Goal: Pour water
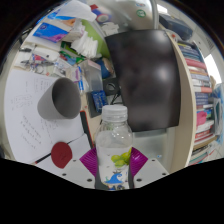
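A clear plastic water bottle (114, 145) with a green and blue label stands upright between my gripper's (113, 160) fingers, cap off and its open neck at the top. Both magenta pads (90, 160) press on its sides, so the gripper is shut on it. A grey cup (58, 98) lies tipped to the left beyond the bottle, its dark mouth facing the bottle. A red bottle cap (62, 153) lies on the white table (25, 120) just left of the fingers.
A black monitor (145, 75) stands behind the bottle. Books fill shelves (200, 90) on the right. Papers, colourful boxes and clutter (70, 40) cover the desk beyond the cup. A blue box (97, 100) sits between cup and monitor.
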Demonstrator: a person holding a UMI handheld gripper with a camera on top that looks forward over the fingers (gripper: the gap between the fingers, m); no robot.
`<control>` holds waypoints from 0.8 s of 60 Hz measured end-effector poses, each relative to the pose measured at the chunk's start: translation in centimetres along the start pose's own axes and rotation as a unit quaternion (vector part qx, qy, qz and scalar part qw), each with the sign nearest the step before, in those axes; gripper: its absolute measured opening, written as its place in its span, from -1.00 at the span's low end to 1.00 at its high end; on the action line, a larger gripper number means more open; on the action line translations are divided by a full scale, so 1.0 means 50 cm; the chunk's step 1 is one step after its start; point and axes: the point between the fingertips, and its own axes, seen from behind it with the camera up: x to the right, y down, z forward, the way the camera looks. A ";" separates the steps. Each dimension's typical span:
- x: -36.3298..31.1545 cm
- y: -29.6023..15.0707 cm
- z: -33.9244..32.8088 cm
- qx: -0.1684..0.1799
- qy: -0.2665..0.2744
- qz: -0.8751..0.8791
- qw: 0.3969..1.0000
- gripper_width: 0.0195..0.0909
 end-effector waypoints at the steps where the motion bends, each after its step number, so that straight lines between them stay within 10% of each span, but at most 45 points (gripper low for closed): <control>1: 0.002 -0.007 -0.001 0.001 0.003 -0.019 1.000 -0.46; 48: -0.008 -0.076 0.001 -0.039 0.010 -0.265 0.964 -0.46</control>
